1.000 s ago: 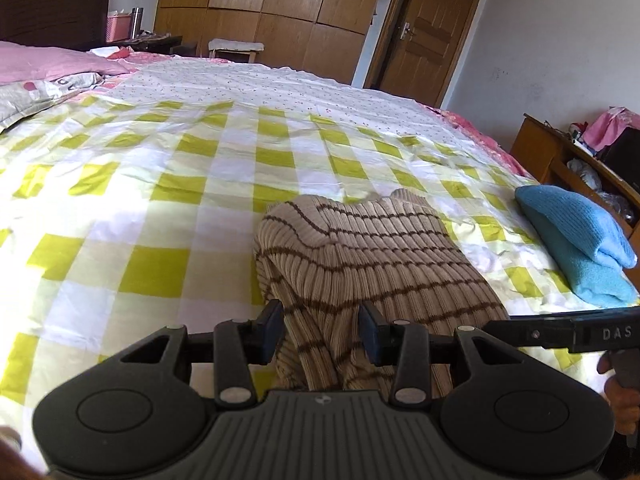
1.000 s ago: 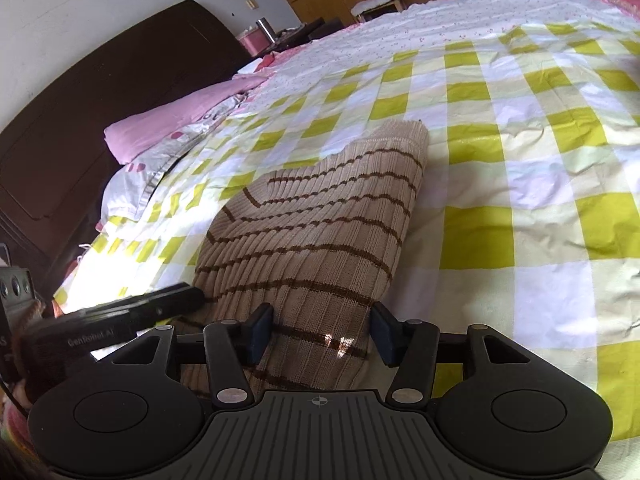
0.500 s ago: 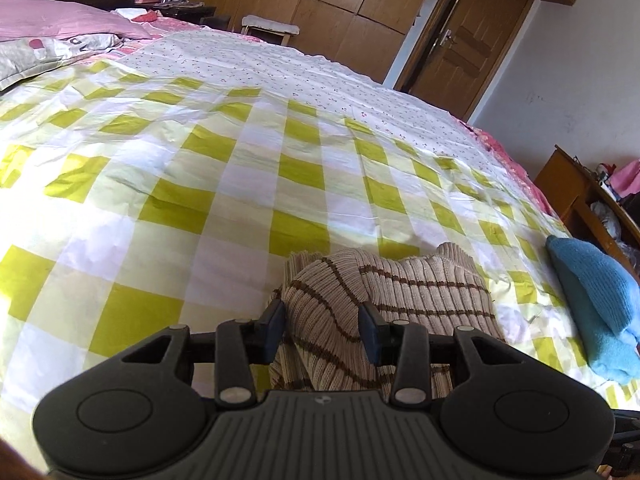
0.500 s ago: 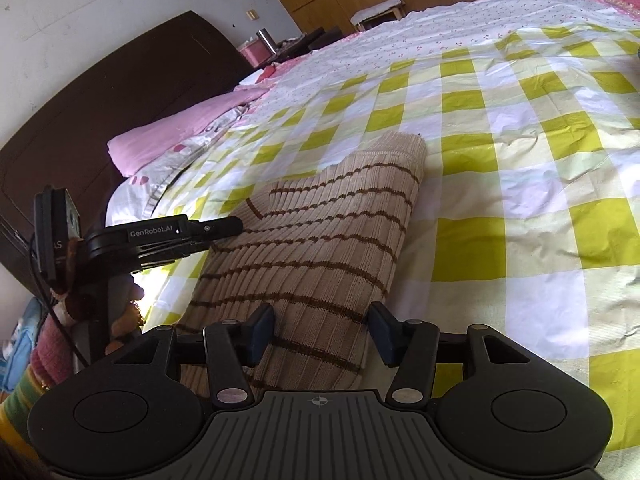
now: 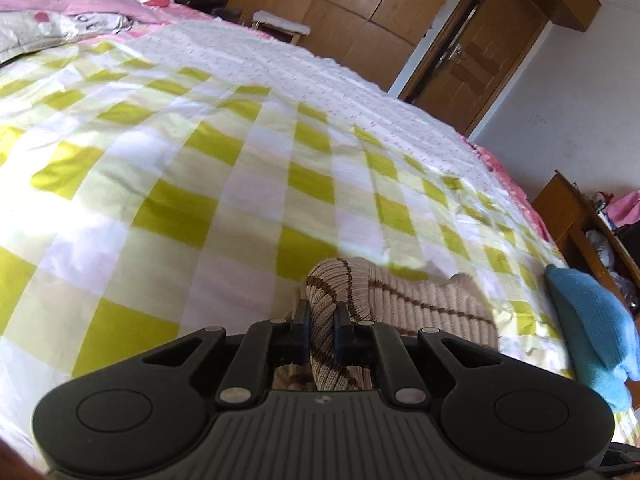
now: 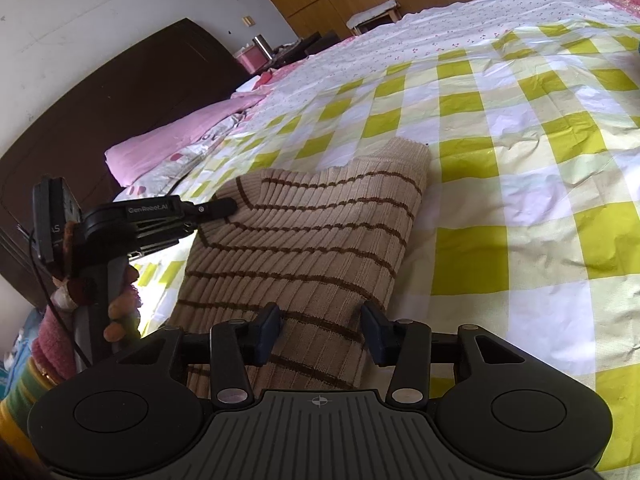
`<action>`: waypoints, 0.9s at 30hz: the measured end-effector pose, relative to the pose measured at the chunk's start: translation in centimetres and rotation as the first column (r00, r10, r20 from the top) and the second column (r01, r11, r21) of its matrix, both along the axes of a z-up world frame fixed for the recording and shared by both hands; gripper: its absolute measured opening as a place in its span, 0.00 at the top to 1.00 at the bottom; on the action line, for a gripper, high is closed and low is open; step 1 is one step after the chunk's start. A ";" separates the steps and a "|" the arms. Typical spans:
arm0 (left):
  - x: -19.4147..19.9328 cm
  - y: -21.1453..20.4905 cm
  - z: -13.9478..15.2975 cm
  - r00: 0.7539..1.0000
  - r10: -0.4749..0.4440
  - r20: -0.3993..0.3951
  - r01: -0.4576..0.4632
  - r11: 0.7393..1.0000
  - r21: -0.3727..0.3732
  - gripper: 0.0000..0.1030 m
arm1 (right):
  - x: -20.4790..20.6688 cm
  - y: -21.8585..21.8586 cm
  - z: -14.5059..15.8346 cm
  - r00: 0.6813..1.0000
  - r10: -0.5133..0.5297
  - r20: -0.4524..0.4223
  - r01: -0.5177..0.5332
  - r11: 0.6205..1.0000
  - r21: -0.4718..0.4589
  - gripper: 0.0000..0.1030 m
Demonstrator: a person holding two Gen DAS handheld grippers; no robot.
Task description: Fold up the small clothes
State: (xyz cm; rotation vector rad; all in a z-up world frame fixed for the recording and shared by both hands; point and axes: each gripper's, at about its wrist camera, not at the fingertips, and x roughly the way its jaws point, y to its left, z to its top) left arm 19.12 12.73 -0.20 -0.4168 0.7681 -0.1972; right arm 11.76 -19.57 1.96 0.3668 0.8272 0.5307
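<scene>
Right gripper point(image 6: 320, 330): jaws about half open, just been closing, astride near hem of striped sweater point(image 6: 304, 248), pads not yet pressing. Left gripper point(image 5: 321, 330): just closed tight, pinching sweater edge at 9 o'clock of garment. Sweater lying on checked bedsheet point(image 6: 520, 184), collar toward 12 o'clock. Blue cloth point(image 5: 592, 332) at 3 o'clock, apart. Risk: lifting now, one-sided grip, knit sagging and fold skewing; thin pinch slipping.

Ribbed knit sweater point(image 6: 304, 240) on smooth, perhaps cotton, checked sheet point(image 6: 500, 184); matt plastic right gripper point(image 6: 320, 330).
</scene>
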 end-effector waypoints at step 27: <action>-5.6 -2.2 5.5 0.990 -0.064 0.127 0.035 0.976 0.217 0.79 | -2.9 2.2 1.2 0.993 0.034 0.116 -0.019 0.991 -0.132 0.55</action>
